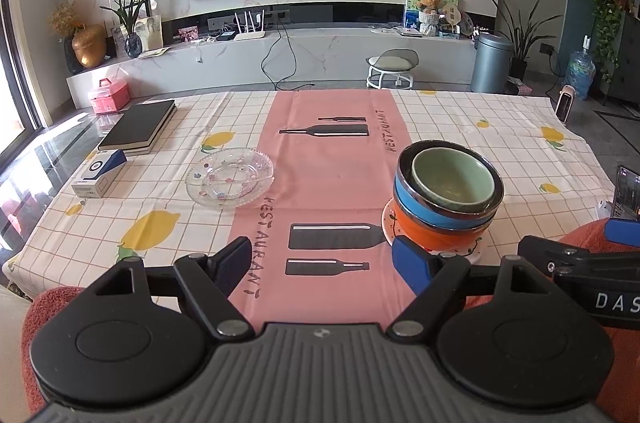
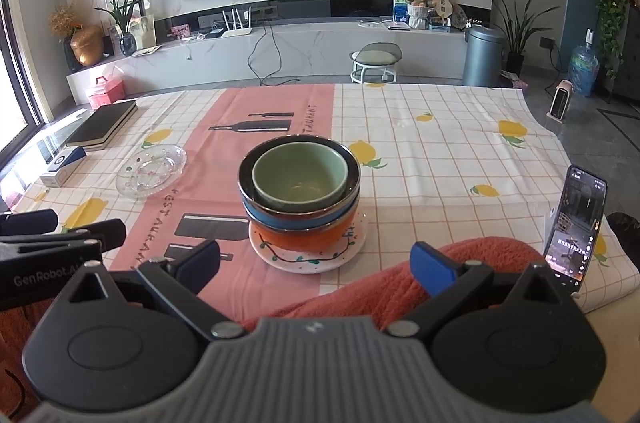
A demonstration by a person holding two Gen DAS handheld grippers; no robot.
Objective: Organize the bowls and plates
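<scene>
A stack stands on the pink strip of the tablecloth: a green bowl [image 1: 454,181] [image 2: 299,176] nested in a blue steel-rimmed bowl [image 1: 440,215] [image 2: 280,221], in an orange bowl [image 1: 436,239] [image 2: 300,237], on a white painted plate [image 1: 474,251] [image 2: 304,261]. A clear glass dish [image 1: 229,177] [image 2: 151,170] lies apart to the left. My left gripper [image 1: 324,259] is open and empty, near the table's front edge, left of the stack. My right gripper [image 2: 316,263] is open and empty, just in front of the stack.
Black notebooks [image 1: 138,126] [image 2: 102,123] and a small blue-white box [image 1: 98,173] [image 2: 62,165] lie at the far left. A phone [image 2: 574,227] stands propped at the right edge. A red fuzzy cloth [image 2: 400,287] covers the near edge.
</scene>
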